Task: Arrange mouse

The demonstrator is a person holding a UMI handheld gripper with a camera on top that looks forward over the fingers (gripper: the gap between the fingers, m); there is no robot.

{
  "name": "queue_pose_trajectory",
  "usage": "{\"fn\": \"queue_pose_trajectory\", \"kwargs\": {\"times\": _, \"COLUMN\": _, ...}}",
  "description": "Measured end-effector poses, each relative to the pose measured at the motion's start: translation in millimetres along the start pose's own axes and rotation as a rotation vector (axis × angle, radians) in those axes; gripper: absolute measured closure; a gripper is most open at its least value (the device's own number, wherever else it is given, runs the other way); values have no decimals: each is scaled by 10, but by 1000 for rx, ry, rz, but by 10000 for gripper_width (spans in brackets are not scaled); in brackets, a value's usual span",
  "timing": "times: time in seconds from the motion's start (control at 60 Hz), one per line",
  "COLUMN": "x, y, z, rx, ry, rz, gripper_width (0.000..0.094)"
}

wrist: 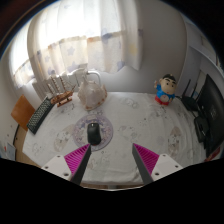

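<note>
A dark mouse (pixel 93 131) lies on a round grey mouse pad (pixel 82 124) on the white patterned tablecloth (pixel 135 118), just beyond my left finger. My gripper (pixel 111 158) is open and empty, its two fingers with magenta pads (pixel 77 157) spread wide over the near part of the table. The mouse sits ahead of the fingers and slightly left, not between them.
A black keyboard (pixel 39 117) lies at the left edge of the table. A glass jar (pixel 91 91) stands at the back, a small rack (pixel 62 92) left of it. A cartoon figurine (pixel 163 92) stands back right. Dark objects (pixel 200 115) stand at the right. Curtains hang behind.
</note>
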State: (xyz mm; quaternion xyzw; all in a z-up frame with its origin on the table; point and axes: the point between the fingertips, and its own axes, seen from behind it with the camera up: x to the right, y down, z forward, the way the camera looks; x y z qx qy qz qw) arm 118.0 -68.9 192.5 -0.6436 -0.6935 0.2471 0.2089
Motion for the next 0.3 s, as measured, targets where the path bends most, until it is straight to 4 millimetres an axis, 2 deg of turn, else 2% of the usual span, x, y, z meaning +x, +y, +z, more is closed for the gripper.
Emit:
{"fn": "queue_pose_trajectory", "kwargs": {"times": 0.1, "x": 135, "y": 4, "z": -125, "rx": 25, "ry": 20, "rz": 25, "gripper_width": 77}}
{"fn": "queue_pose_trajectory", "kwargs": {"times": 0.3, "x": 381, "y": 56, "z": -182, "rx": 29, "ry": 77, "rz": 48, "gripper_width": 78}}
